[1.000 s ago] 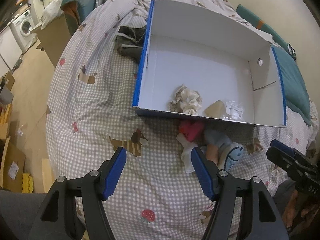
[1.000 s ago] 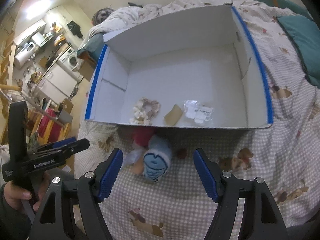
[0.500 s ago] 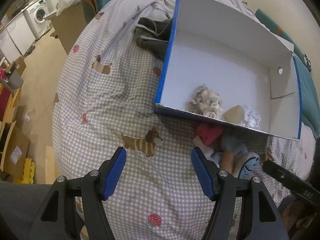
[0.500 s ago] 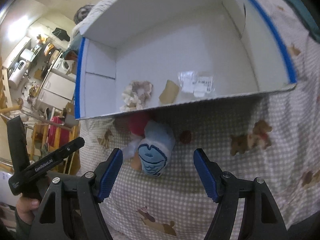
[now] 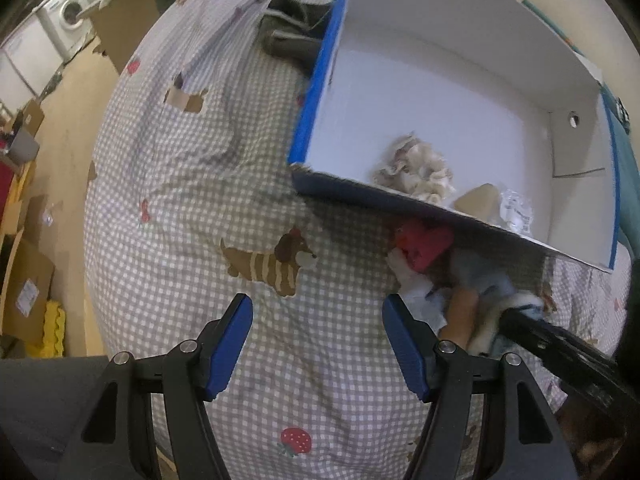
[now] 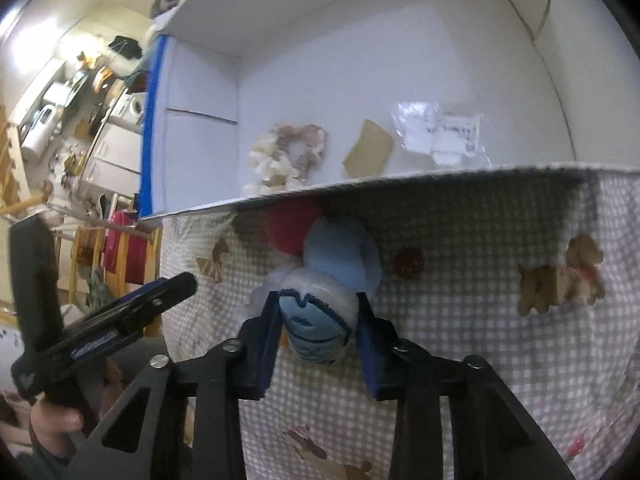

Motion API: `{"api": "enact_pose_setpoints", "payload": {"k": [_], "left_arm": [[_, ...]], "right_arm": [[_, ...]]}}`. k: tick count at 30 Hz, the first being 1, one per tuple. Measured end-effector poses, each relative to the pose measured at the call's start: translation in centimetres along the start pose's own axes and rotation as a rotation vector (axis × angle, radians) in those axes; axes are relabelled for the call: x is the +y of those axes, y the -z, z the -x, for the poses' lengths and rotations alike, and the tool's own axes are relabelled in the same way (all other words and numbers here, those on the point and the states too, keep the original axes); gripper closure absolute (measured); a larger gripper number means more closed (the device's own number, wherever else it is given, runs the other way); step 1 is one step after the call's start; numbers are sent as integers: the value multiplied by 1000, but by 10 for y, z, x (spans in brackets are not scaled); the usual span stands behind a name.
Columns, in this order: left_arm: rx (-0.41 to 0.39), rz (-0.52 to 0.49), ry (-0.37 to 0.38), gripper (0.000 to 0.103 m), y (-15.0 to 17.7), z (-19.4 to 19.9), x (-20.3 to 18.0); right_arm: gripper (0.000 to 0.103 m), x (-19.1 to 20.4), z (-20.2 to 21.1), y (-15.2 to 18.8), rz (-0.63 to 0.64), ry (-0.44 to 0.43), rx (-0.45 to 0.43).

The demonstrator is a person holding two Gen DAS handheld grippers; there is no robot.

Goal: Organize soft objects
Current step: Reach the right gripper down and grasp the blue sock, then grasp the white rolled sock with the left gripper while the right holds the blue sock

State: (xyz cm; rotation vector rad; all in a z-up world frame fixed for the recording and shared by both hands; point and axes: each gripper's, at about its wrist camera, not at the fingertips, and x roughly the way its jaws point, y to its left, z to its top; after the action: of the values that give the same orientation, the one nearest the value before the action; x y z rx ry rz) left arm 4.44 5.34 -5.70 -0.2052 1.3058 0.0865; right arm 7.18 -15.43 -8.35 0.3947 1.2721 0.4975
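A blue and white plush toy (image 6: 336, 256) lies on the checked bedspread (image 5: 180, 208), just under the near wall of the white box (image 5: 400, 200). My right gripper (image 6: 317, 298) is closing, and its blue pads touch both sides of the toy's head. A red soft piece (image 6: 294, 228) and some white cloth (image 5: 404, 272) lie against the toy, partly under the box edge. My left gripper (image 5: 316, 308) stands open over bare bedspread to the toy's left, nothing between its fingers. A cream scrunchie (image 6: 286, 156) lies inside the box.
A tan card (image 6: 368, 154) and a clear plastic packet (image 6: 440, 136) also lie in the box. Dark clothes (image 5: 292, 36) sit beside the box's far left corner. The bed drops off on the left to a floor with cardboard boxes (image 5: 24, 284) and a washing machine (image 5: 66, 12).
Both grippers have come down closer to the bed. The right jaws, wide open before, have closed in around the blue plush toy's head. The left jaws are unchanged.
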Motion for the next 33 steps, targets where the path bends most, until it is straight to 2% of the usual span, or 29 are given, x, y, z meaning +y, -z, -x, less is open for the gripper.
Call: {"api": "enact_pose_setpoints", "payload": {"k": [2, 5, 9, 10, 12, 13, 15, 18, 21, 23, 30, 33], "left_arm": [[3, -1, -2, 39, 1, -2, 0], [1, -19, -5, 39, 2, -3, -3], [0, -39, -8, 39, 3, -4, -10], [-2, -47, -9, 39, 4, -5, -12], [-6, -66, -11, 39, 3, -5, -17], [-8, -80, -16, 39, 4, -6, -20], [-8, -100, -15, 39, 4, -8, -23], [4, -100, 28, 39, 3, -13, -29], [47, -117, 115, 39, -1, -24, -41], [64, -137, 135, 39, -3, -32, -52], [124, -202, 85, 42, -7, -68, -77], [120, -208, 62, 52, -7, -73, -76]], "right_arm": [[70, 5, 10, 1, 32, -3, -28], [70, 8, 28, 4, 53, -65, -76], [70, 1, 47, 9, 42, -57, -119], [70, -2, 51, 9, 27, -42, -127], [70, -6, 53, 8, 41, 68, -144], [70, -10, 53, 8, 34, 91, -144], [70, -18, 51, 5, -19, 77, -138], [70, -18, 48, 1, -21, 85, -140], [70, -16, 45, 0, -11, 81, -138], [70, -17, 45, 0, -11, 84, -135], [70, -25, 48, 3, -34, 97, -137], [70, -26, 47, 3, -33, 111, -132]]}}
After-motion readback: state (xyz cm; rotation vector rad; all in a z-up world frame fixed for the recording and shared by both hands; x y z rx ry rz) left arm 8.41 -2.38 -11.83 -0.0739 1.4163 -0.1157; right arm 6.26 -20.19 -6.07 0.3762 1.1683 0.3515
